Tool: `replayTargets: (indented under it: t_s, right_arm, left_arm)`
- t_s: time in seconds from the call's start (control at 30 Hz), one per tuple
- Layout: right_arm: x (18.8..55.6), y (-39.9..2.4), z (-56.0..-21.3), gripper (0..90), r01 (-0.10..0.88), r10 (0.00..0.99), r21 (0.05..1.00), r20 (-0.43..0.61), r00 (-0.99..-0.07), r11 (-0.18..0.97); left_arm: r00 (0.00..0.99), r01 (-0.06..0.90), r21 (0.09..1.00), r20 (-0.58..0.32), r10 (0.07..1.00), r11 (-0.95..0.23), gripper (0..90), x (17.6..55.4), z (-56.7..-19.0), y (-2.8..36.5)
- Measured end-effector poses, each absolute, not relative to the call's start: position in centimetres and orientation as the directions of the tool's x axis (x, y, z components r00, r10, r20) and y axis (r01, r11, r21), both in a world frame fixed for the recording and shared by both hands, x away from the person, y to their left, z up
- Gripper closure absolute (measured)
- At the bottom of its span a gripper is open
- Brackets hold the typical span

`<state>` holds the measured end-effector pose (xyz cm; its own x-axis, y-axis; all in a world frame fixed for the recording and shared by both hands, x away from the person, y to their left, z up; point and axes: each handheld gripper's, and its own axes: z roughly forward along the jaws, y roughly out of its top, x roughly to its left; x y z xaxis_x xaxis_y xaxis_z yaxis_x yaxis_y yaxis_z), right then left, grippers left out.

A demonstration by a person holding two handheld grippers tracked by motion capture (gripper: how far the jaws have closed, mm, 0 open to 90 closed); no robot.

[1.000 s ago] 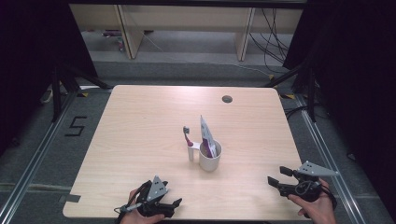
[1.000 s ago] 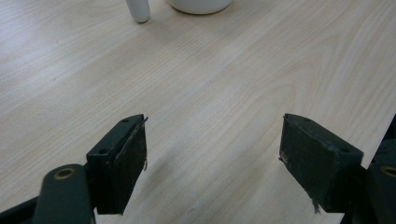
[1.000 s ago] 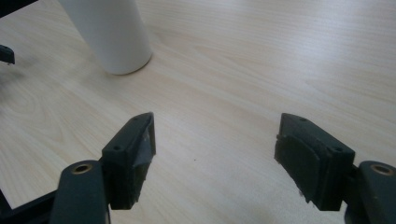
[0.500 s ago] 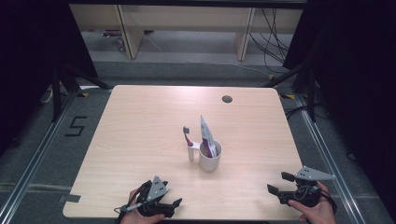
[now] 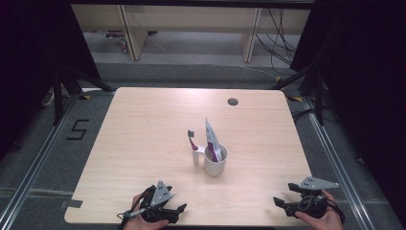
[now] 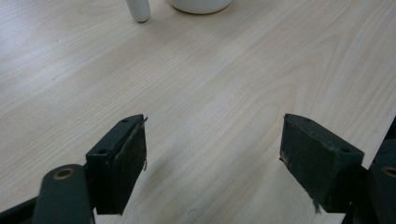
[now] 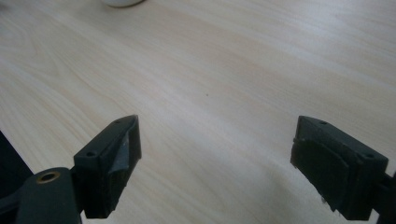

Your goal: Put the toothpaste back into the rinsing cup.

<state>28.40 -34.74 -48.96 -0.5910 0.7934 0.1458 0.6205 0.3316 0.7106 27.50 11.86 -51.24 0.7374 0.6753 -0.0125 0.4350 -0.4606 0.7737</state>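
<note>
the white mug (image 5: 215,163) (holding a toothpaste tube (image 5: 212,140) and toothbrush (image 5: 192,140)) stood mid-surface (image 5: 143,124), well apart from the left tool (image 5: 181,209) and right tool (image 5: 279,203), both released, the right's jaws having just been opening on nothing.

This place looks like a laboratory or a test room for recordings, not a home. A plain wooden table (image 5: 143,143) with a small round cable hole (image 5: 233,101) stands on a grey floor, inside a frame of metal rails (image 5: 28,177). On the floor to the left, the number 5 (image 5: 76,129) is marked with black tape, as for a numbered station. Dark curtains (image 5: 364,72) hang on both sides. Behind the table there are light wooden furniture legs (image 5: 131,33) and loose black cables (image 5: 280,28) on the floor. The person's hands hold grippers with cables.
</note>
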Motion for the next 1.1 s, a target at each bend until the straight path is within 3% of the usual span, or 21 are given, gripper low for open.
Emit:
replayTargets:
  t_s: [0.27,1.1]
  right_arm:
    - [28.13,-34.81,-49.25,16.5,0.611,0.790,0.698,0.105,-0.605,0.375]
    - [27.58,-34.82,-49.42,16.5,0.651,0.802,0.663,0.126,-0.584,0.370]
  left_arm:
    - [0.737,0.436,0.775,-0.015,0.676,-0.458,22.5,27.47,-51.25,11.79]
    - [0.732,0.438,0.782,-0.024,0.681,-0.444,22.5,27.42,-51.37,11.65]
